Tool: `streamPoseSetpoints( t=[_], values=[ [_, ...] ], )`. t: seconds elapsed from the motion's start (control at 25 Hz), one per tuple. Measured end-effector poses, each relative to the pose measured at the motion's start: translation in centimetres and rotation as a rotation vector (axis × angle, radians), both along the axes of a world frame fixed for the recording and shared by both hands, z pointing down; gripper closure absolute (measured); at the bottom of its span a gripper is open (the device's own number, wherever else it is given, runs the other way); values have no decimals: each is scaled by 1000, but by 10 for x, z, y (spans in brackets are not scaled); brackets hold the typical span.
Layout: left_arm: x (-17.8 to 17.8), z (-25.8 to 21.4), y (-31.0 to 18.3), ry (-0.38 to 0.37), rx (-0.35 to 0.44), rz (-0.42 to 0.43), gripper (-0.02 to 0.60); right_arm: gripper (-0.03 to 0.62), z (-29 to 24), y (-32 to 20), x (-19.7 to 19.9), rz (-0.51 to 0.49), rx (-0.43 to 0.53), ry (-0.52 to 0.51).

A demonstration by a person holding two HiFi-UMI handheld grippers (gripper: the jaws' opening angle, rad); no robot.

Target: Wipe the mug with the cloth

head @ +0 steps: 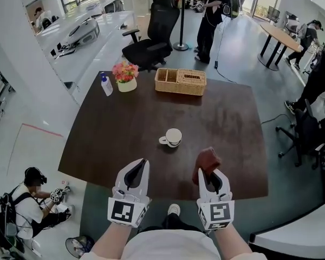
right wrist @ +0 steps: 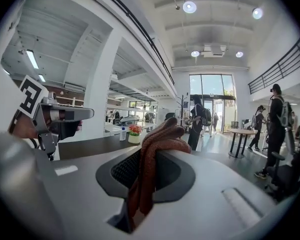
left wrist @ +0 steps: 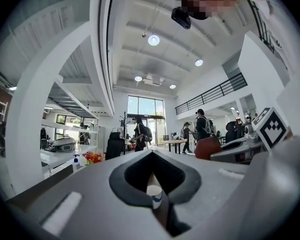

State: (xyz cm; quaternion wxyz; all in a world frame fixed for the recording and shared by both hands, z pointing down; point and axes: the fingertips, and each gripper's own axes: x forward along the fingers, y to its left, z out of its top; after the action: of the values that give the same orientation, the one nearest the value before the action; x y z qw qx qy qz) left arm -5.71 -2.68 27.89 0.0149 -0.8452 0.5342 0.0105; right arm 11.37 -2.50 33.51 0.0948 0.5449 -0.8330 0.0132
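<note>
Our right gripper [head: 209,173] has its fingers [right wrist: 225,184] pressed together on the cloth [right wrist: 149,170]. It is a rust-brown rag pinched along a fold, so a bunched loop stands up past the tips. We judge the grip is taken that way so that a soft wad leads, and fabric rather than hard plastic would meet the mug.

Our left gripper [head: 139,167] has its fingers [left wrist: 65,204] brought together with nothing between them. Only a thin slit is left, and through it we glimpse the mug ahead. We take that gripper to be the free one, meant to steady the mug, and it would have to open first.

Both grippers hover side by side over the near edge of the dark surface [head: 114,129], apart from each other and touching nothing on it. The mug [head: 171,137] stands upright on that surface, its handle toward our left. It sits ahead of both grippers, roughly between their lines, and neither touches it. Wiping has not begun by our reckoning. An unheld mug could slide or tip under the rag, which is why one gripper is kept free.

Farther out, a wicker basket [head: 180,82], a flower pot [head: 126,76] and a small bottle [head: 106,85] sit near the far edge, well apart from the mug, so nothing crowds it.
</note>
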Motion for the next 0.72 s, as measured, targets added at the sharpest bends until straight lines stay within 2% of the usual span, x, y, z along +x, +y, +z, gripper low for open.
streamPoseSetpoints(
  t=[0.24,0.48,0.72],
  values=[
    [-4,3,59,-16,-29,78,581,513,-12,56,-18,27,11,13],
    [-12,-9,136,-73,0,150,581,513,-28,136,-34,65,49,30],
    [-24,0,192,-87,-30,189,581,513,-19,202,-52,69,13,30]
  ],
)
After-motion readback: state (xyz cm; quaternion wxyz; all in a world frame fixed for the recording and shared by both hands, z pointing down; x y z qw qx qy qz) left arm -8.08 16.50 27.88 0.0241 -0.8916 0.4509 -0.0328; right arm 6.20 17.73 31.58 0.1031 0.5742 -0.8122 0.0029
